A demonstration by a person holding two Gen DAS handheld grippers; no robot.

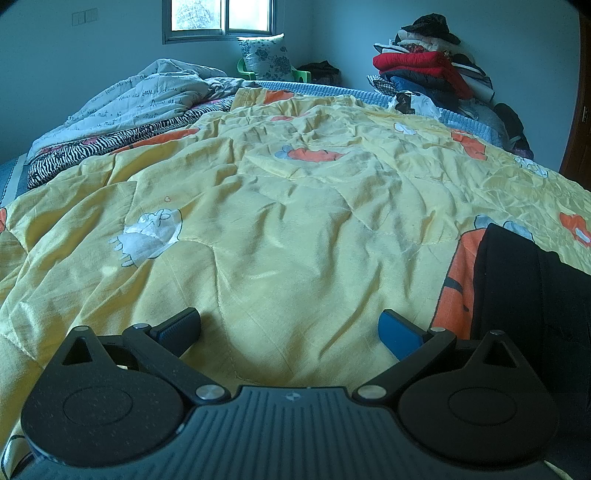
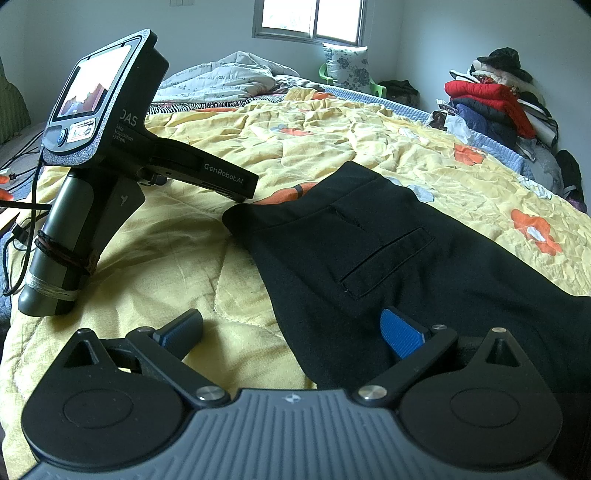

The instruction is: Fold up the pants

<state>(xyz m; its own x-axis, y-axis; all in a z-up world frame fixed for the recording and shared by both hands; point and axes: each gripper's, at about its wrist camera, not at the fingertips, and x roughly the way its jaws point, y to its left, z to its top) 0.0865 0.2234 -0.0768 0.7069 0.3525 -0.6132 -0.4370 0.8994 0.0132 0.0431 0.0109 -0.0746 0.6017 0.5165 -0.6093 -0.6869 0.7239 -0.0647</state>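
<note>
Pants: the black pants (image 2: 369, 251) lie flat on the yellow quilt (image 2: 207, 258) of the bed, filling the centre and lower right of the right wrist frame; a welt pocket shows mid-frame.
Long axis: judged from that frame, it runs from the upper centre, where a straight hem or waist edge ends, down to the lower right, where the cloth leaves the picture.
Right hand-held gripper: the right hand-held gripper (image 2: 291, 332) has its jaws spread wide with nothing between them. Its blue-padded finger (image 2: 400, 332) sits over the black cloth, its other finger over bare quilt, so the pants' near edge passes between the two.
Left hand-held gripper: the left hand-held gripper (image 1: 290, 332) is also spread and empty, facing plain quilt; in its own view the pants (image 1: 524, 288) show only at the lower right edge.
Nearer hand: the right one, by my reading; the left stands beside the cloth, off its left edge, and would need to swing rightward to reach it.
Surroundings: a heap of clothes (image 2: 495, 103) sits at the upper right and a window (image 2: 310, 18) at top centre.
</note>
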